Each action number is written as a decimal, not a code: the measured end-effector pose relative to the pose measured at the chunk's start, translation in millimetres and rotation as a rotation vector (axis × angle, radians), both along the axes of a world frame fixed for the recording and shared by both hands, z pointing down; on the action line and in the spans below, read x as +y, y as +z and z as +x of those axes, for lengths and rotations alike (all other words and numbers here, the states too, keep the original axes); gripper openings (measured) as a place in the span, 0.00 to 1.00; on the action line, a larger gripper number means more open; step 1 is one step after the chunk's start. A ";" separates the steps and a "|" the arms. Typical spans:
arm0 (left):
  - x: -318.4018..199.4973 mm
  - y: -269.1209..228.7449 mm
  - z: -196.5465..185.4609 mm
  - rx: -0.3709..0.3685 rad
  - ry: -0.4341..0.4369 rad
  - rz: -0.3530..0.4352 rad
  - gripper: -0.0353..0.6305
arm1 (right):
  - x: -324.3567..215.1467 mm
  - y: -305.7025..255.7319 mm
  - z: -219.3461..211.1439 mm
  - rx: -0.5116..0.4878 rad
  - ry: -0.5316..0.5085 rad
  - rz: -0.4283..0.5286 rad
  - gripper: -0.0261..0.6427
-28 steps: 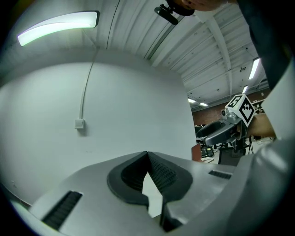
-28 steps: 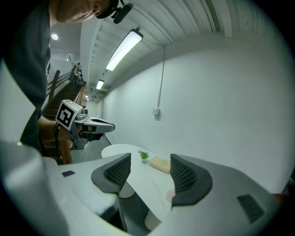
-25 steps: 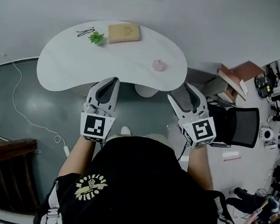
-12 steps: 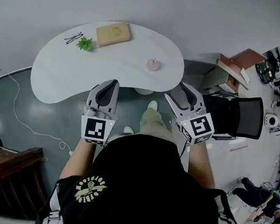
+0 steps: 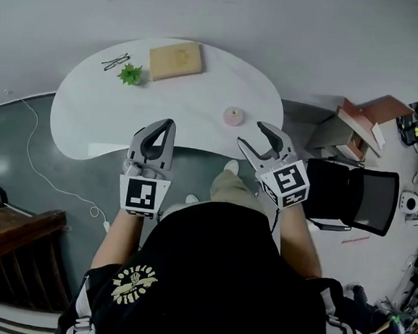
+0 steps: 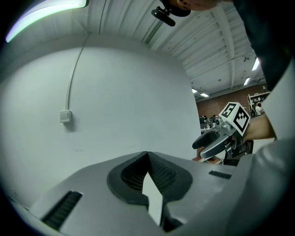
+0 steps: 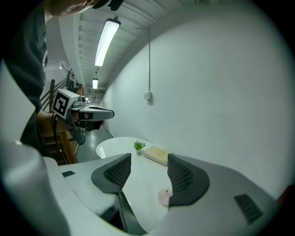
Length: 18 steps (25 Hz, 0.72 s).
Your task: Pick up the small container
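The small container (image 5: 233, 116) is a pale pink lidded pot near the right front edge of the white kidney-shaped table (image 5: 90, 109). My right gripper (image 5: 257, 140) is open, just short of the table's edge, below and right of the pot. In the right gripper view the pot (image 7: 164, 197) shows low between the spread jaws of the right gripper (image 7: 150, 168), close to the right pad. My left gripper (image 5: 163, 126) is shut and empty at the table's front edge, left of the pot. In its own view the left gripper (image 6: 147, 154) points at a bare wall.
A tan flat box (image 5: 176, 60), a tiny green plant (image 5: 130, 73) and spectacles (image 5: 115, 62) lie at the table's far side. A black office chair (image 5: 352, 193) and stacked boxes (image 5: 354, 124) stand to the right. Dark wooden furniture (image 5: 6, 236) and a white floor cable (image 5: 38, 169) are on the left.
The person has stepped nearer the table. My right gripper has moved forward and left towards the pink pot. The left gripper has kept its place at the table's edge.
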State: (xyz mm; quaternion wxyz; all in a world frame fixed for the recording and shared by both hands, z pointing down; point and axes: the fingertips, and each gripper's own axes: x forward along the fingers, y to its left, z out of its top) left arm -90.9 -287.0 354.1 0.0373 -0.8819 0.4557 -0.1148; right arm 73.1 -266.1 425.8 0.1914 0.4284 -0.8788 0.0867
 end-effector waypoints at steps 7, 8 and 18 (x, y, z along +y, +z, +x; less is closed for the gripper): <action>-41.6 30.2 16.3 -0.020 -0.042 -0.059 0.07 | -44.9 61.4 3.2 0.031 -0.085 -0.070 0.42; -46.6 35.0 20.0 -0.021 -0.044 -0.064 0.07 | -50.5 72.3 4.8 0.041 -0.094 -0.082 0.42; -74.4 89.6 46.6 -0.070 -0.041 -0.154 0.07 | -93.5 164.1 14.7 0.093 -0.129 -0.171 0.42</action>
